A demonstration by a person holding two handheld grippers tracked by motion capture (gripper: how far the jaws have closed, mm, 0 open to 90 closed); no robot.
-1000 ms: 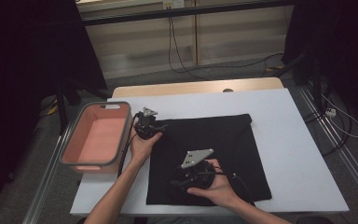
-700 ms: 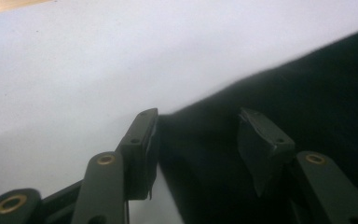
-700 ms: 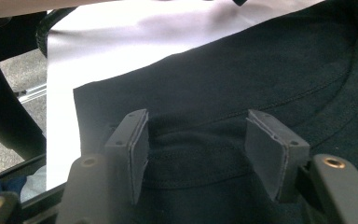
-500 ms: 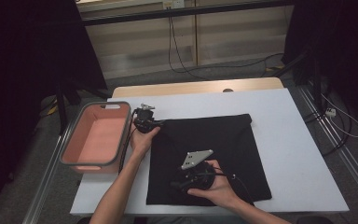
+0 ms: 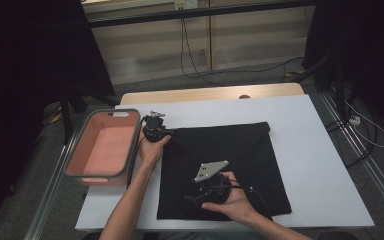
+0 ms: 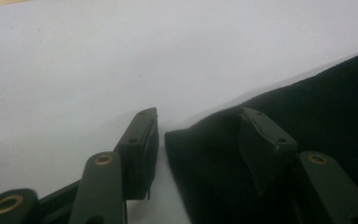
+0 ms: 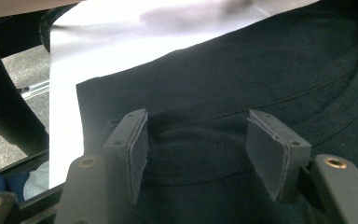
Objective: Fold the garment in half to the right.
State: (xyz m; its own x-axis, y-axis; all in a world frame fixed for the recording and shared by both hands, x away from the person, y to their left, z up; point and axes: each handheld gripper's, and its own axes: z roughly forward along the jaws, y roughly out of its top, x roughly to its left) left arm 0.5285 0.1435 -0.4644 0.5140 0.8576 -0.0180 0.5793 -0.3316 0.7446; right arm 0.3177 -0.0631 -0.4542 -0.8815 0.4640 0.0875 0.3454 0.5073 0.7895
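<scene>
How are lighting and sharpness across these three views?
High view: dim, surroundings nearly black, white table evenly lit. Left gripper view: table washed out, black cloth garment soft and featureless. Right gripper view: garment stitching sharp, near pads slightly soft.

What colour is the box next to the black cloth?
The bin is salmon pink with a grey rim, clearest in the high view.

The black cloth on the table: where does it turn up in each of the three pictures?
High view: the black cloth lies flat mid-table, right of the pink bin.
Left gripper view: its corner sits between the open jaws, filling the lower right.
Right gripper view: it spreads under the open jaws.
Shared landmark: the white tabletop around it.
</scene>
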